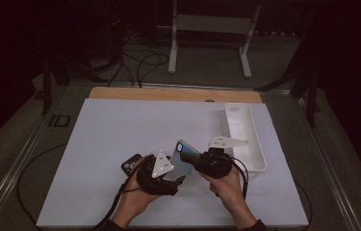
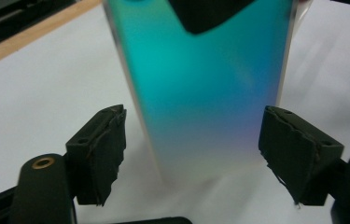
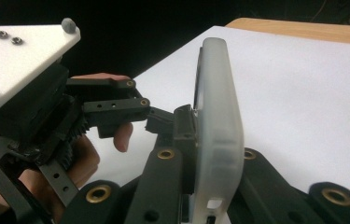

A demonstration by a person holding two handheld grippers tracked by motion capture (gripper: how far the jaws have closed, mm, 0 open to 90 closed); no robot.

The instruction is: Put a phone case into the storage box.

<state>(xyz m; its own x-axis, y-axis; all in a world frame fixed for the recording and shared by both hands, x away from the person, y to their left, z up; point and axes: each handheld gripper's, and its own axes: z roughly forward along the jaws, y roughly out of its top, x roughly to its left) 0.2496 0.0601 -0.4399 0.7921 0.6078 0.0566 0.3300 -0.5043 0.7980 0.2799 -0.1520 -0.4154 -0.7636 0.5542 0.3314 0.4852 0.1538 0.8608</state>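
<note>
- The right gripper (image 1: 193, 158) is clamped on the phone case (image 1: 184, 162), its jaws pinching one long edge so the case stands lifted above the white mat (image 1: 115, 139) rather than lying on it.
- In the right gripper view the case (image 3: 219, 126) shows edge-on, frosted and thin, with the jaws pressed against its two faces; gripping across the thin way probably gives the firmest hold on a slippery shell.
- The left gripper (image 1: 178, 180) waits with its jaws spread wide and nothing between the pads. In the left gripper view the case's teal-to-violet back (image 2: 210, 88) stands just beyond the pads (image 2: 100, 149), centred in the gap, which suggests a second grip is being lined up on the free end.
- Holding the case tilted up likely keeps both faces reachable, so the left jaws can close without scraping the mat.
- A phone (image 1: 131, 165) lies flat on the mat just left of the left hand (image 1: 135, 192), close by, perhaps to be fitted into the case.
- A white tray (image 1: 260, 159) sits along the mat's right side, just beside the right hand (image 1: 226, 185).
</note>
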